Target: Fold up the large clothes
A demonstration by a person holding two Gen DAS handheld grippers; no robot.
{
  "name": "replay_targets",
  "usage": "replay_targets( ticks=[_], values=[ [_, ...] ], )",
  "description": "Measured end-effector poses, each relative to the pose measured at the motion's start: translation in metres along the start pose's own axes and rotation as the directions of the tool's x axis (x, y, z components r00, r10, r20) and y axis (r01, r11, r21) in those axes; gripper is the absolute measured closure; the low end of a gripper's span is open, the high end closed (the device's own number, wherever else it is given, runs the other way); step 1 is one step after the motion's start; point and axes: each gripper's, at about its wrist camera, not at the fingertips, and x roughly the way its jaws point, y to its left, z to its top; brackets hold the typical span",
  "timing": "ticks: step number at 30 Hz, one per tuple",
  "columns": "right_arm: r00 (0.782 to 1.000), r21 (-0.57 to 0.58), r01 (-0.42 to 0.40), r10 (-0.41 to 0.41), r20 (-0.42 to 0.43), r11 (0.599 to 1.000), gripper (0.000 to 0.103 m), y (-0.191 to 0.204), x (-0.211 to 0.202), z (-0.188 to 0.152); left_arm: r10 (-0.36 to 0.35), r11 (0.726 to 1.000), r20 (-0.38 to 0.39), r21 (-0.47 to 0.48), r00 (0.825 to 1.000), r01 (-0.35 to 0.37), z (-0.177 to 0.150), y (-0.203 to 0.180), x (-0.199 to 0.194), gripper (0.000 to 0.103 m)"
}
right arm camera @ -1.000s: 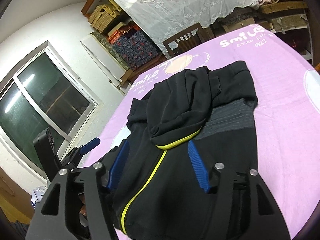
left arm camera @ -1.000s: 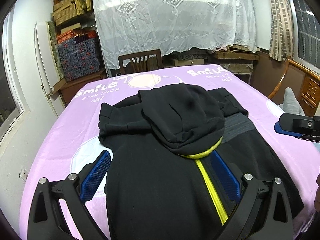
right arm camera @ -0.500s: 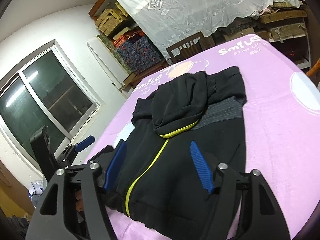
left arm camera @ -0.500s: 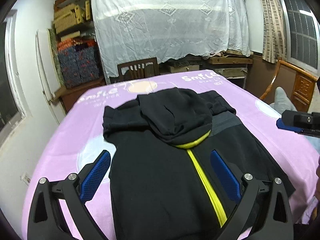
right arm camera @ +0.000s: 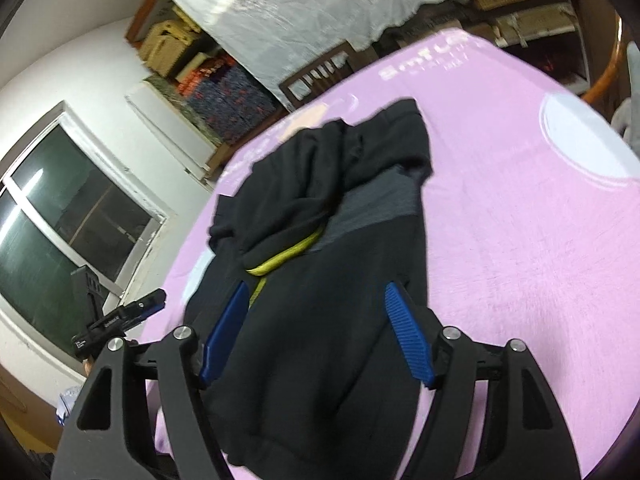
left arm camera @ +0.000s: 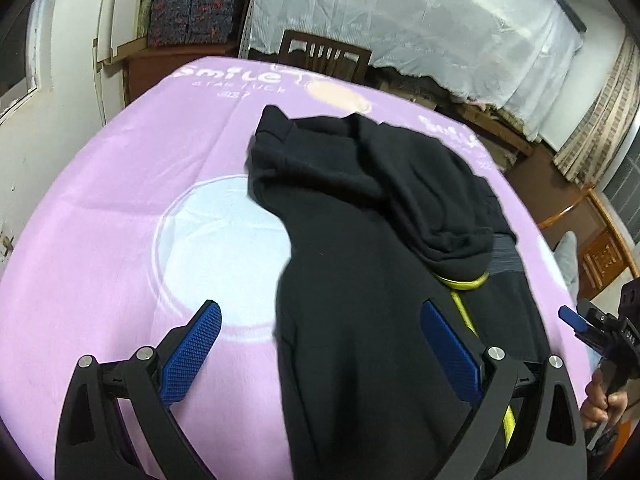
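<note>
While the fold is only partly made, a wide surface [left arm camera: 120, 208] covered in a pink cloth fills both views, printed with pale circles and white lettering. A black hooded jacket [left arm camera: 360, 280] lies on it, stretching from just under both tools away toward the far edge. Its sleeves look tucked in over the body, its hood [left arm camera: 432, 200] lies flopped forward over the chest, and a yellow zip [right arm camera: 280, 260] peeks out beneath the hood. A grey ribbed band [right arm camera: 380, 200] shows beside the hood. Judging from this, the side folds seem done, while the lengthwise fold that would make a compact bundle is left to do.

The left tool [left arm camera: 320, 344] sits above the jacket's near left edge. Its blue-padded fingers are spread wide: one finger is over bare pink cloth, the other over black fabric, and nothing is held between them. It is hard to tell if either finger touches the cloth.

The right tool [right arm camera: 316, 328] is above the jacket's near right part, fingers likewise spread wide with black fabric beneath and between them, gripping nothing. Each tool appears at the edge of the other's view. A wooden chair [left arm camera: 324, 56] stands beyond the far edge.
</note>
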Motion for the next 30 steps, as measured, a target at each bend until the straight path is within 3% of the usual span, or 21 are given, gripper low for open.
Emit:
replay_targets(
  ticks=[6, 16, 19, 22, 30],
  values=[
    [0.998, 0.073, 0.033, -0.029, -0.053, 0.997, 0.034, -0.030, 0.021, 0.018, -0.058, 0.998, -0.104, -0.039, 0.993, 0.055, 0.012, 0.010, 0.038, 0.003],
    [0.994, 0.108, 0.049, -0.037, -0.106, 0.993, 0.033, -0.048, 0.035, 0.023, -0.153, 0.987, -0.131, -0.063, 0.980, 0.146, 0.006, 0.011, 0.044, 0.003],
    [0.989, 0.131, -0.017, 0.036, -0.143, 0.991, 0.034, -0.046, 0.037, 0.015, -0.209, 0.978, -0.148, -0.054, 0.967, 0.203, -0.007, 0.004, 0.036, 0.003],
    [0.981, 0.118, -0.054, 0.075, -0.180, 0.992, 0.033, -0.038, 0.033, 0.002, -0.204, 0.979, -0.156, -0.009, 0.967, 0.205, -0.025, -0.003, 0.023, 0.003],
    [0.963, 0.091, -0.121, 0.139, -0.232, 0.988, 0.034, -0.025, 0.006, -0.045, -0.275, 0.959, -0.179, 0.027, 0.945, 0.284, -0.078, -0.008, -0.015, 0.003]
  ],
)
